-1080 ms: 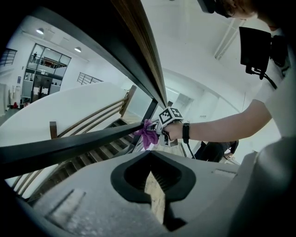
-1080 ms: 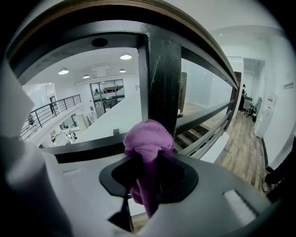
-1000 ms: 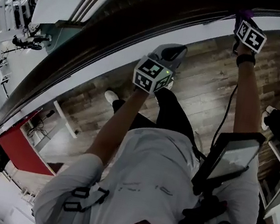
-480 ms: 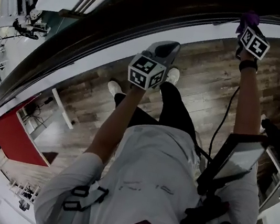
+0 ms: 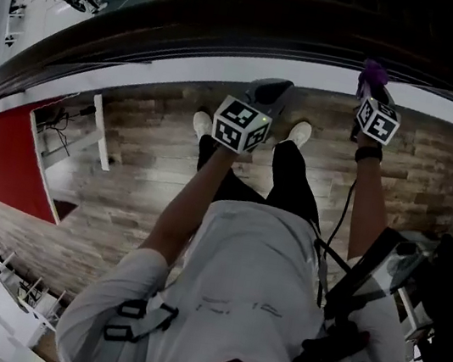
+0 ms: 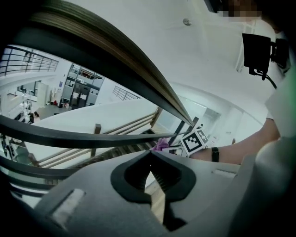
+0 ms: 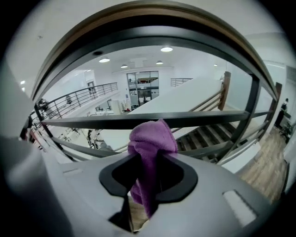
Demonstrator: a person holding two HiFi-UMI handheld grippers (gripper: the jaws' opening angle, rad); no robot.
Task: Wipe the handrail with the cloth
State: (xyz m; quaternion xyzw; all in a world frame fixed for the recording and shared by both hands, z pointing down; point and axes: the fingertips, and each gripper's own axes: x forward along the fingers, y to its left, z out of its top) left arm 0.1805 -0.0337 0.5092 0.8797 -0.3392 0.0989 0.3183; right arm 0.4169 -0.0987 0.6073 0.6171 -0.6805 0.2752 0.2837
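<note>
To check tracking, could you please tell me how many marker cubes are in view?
2. One cube sits on the left gripper, mid-picture in the head view; the other on the right gripper, beneath the purple cloth. None looks hidden.

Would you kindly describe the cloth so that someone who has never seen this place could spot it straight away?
Find the long dark handrail curving across the top of the head view, then the right gripper raised near it. Pinched between its jaws is a small purple cloth, the only purple, soft thing there; the left gripper, shut, holds nothing.
</note>
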